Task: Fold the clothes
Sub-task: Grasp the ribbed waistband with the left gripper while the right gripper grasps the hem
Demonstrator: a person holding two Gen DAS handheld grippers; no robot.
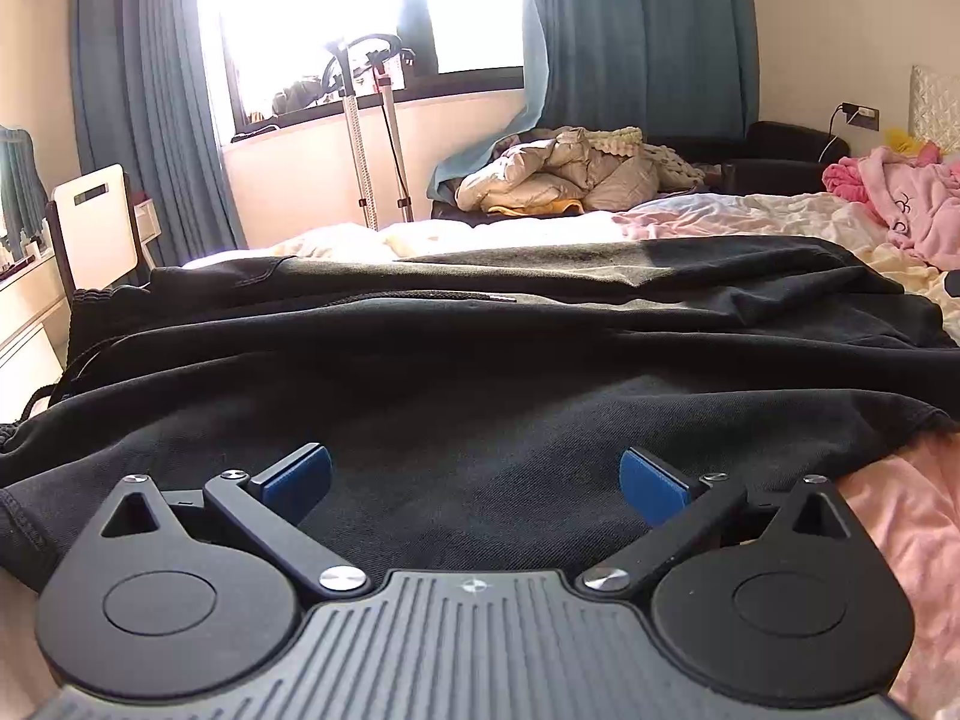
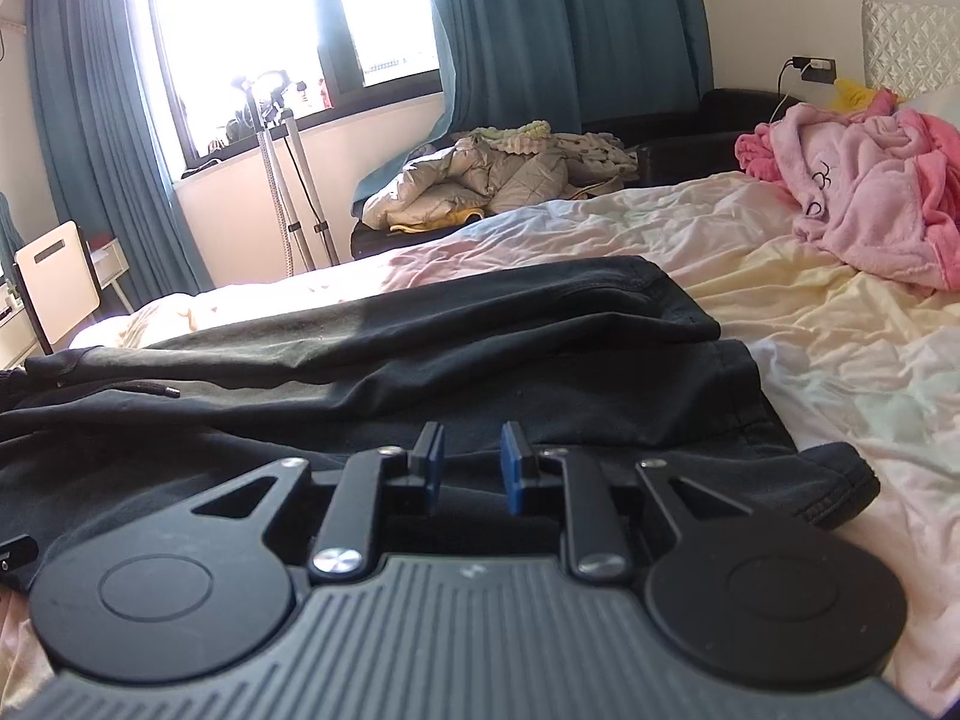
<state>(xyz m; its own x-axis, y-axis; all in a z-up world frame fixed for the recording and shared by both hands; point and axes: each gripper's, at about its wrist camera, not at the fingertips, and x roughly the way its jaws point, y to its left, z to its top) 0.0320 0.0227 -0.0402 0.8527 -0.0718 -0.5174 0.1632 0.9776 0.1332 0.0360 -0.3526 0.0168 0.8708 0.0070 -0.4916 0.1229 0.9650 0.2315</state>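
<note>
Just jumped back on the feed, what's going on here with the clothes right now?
A person holding two claws is folding black cotton trousers spread across a bed with a pastel sheet. The left claw hangs wide open over the dark fabric, gripping nothing. The right claw has its jaws narrowed, with a gap and no cloth between them. A pink fleece garment lies untouched near the headboard.

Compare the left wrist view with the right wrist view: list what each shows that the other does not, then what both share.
Only the left wrist view shows the left gripper, jaws wide open over the black trousers, nothing between them.

Only the right wrist view shows the right gripper, jaws narrowly apart and empty, and the trouser leg ends lying on the sheet.

Both show the black trousers spread across the bed, the drawstring, the pink robe, the quilted jacket pile, the teal curtains and the bright window.
</note>
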